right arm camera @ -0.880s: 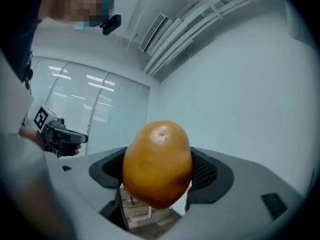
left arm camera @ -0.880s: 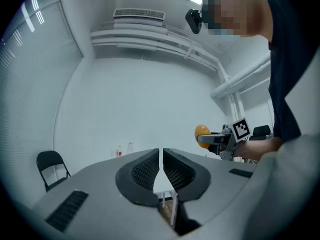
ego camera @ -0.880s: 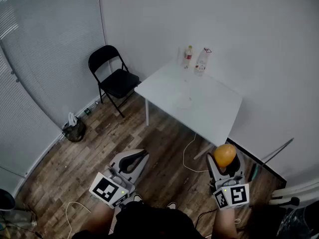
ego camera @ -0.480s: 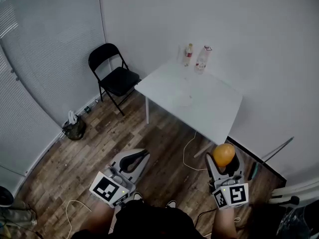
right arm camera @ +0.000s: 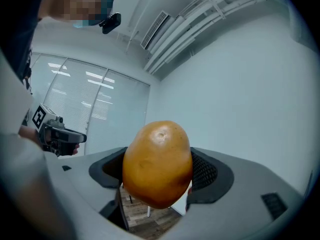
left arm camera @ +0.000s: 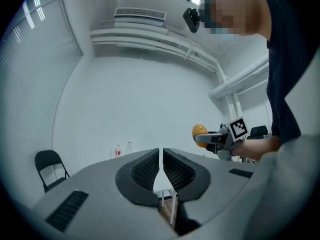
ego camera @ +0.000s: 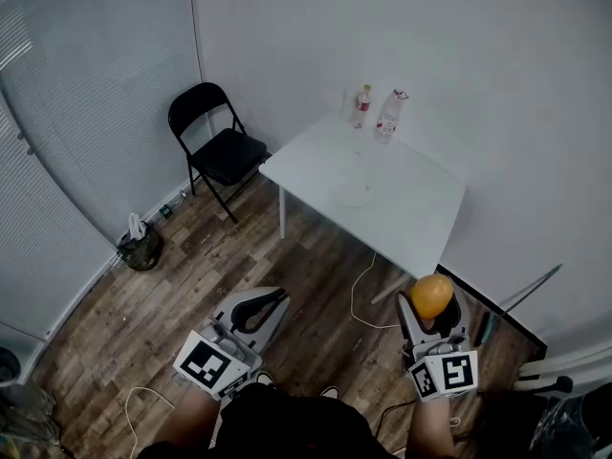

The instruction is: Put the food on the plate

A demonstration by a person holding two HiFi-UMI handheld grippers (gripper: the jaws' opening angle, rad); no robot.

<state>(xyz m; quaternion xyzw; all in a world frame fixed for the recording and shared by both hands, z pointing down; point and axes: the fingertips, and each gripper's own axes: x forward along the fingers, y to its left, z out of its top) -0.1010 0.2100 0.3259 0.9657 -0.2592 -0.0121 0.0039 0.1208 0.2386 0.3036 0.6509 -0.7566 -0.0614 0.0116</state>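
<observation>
We hold the right gripper (ego camera: 433, 317) level, on the near side of the white table (ego camera: 406, 220) and just off its right corner, above the wood floor. Its jaws stand wide and are clamped on the food (ego camera: 431, 295), a rounded orange-yellow piece. In the right gripper view the food (right arm camera: 157, 163) fills the space between the two dark ribbed pads, and each pad presses on one of its sides. So the food is in the air, short of the table and not over it. The plate (ego camera: 353, 195) lies near the middle of the table, pale against the white top and hard to make out, with nothing on it that we can see. Our left gripper (ego camera: 269, 300) is also level, on the near side of the table and off its left corner. In the left gripper view its jaws are brought together with nothing between them and only a thin slit left between the pads (left arm camera: 146, 170). Two bottles (ego camera: 361, 107) stand at the far edge of the table, next to the wall. A black folding chair (ego camera: 219, 147) stands to the left of the table. A light cable (ego camera: 360, 295) trails over the floor, out from under the table's near edge.
</observation>
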